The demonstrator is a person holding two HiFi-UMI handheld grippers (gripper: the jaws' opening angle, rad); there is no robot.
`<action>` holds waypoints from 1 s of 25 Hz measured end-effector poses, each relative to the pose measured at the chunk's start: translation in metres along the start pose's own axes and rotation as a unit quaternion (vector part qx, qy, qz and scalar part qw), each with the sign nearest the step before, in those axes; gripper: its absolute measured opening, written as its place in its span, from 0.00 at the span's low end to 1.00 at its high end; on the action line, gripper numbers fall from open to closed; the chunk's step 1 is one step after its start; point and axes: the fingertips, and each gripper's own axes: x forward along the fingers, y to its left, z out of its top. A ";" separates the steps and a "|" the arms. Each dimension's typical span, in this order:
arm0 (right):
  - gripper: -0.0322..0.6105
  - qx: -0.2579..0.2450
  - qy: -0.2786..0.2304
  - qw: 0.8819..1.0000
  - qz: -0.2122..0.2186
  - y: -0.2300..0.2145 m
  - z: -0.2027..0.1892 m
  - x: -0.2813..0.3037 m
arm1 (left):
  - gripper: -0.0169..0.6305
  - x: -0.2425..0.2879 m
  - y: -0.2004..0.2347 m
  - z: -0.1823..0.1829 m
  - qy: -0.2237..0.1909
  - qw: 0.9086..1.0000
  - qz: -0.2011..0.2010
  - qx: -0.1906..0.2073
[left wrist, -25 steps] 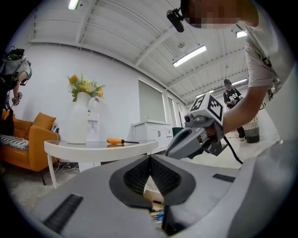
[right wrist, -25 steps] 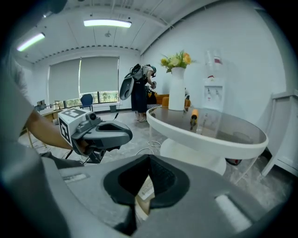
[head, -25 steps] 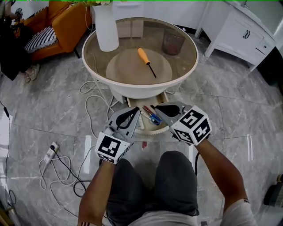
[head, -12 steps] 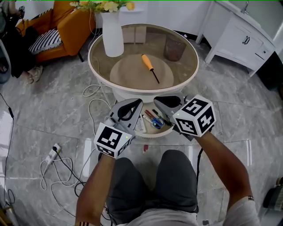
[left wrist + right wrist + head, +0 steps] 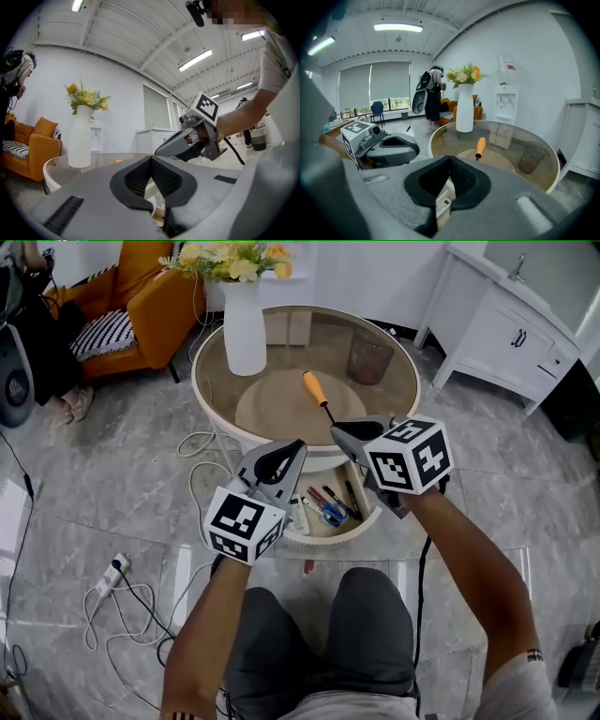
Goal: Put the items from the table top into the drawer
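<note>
An orange-handled screwdriver (image 5: 312,386) (image 5: 480,146) lies on the round glass table (image 5: 394,399), near its middle. Below the table's near edge the drawer (image 5: 328,527) stands open, with pens, blue-handled scissors (image 5: 329,511) and a white item inside. My left gripper (image 5: 300,443) (image 5: 151,158) is shut and empty, level above the drawer's left side. My right gripper (image 5: 335,429) (image 5: 450,158) is shut and empty too. It tilts down at the table's near rim, short of the screwdriver. The two grippers hang side by side, apart from each other.
A tall white vase (image 5: 246,329) (image 5: 464,115) of flowers stands at the table's back left, a dark glass cup (image 5: 367,356) at the back right. An orange armchair (image 5: 141,296), a white cabinet (image 5: 506,315) and floor cables with a power strip (image 5: 111,573) surround the table.
Both grippers have risen from over the drawer towards the table's rim, the right one further. Both stayed shut.
</note>
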 end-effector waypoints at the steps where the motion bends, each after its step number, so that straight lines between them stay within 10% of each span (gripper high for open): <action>1: 0.05 0.001 0.004 1.000 -0.005 -0.005 0.002 0.002 | 0.02 0.001 0.001 0.000 0.001 1.000 0.001 -0.002; 25: 0.26 0.052 0.103 0.990 -0.075 -0.087 0.008 0.083 | 0.03 0.001 0.034 0.020 -0.006 1.000 0.029 0.002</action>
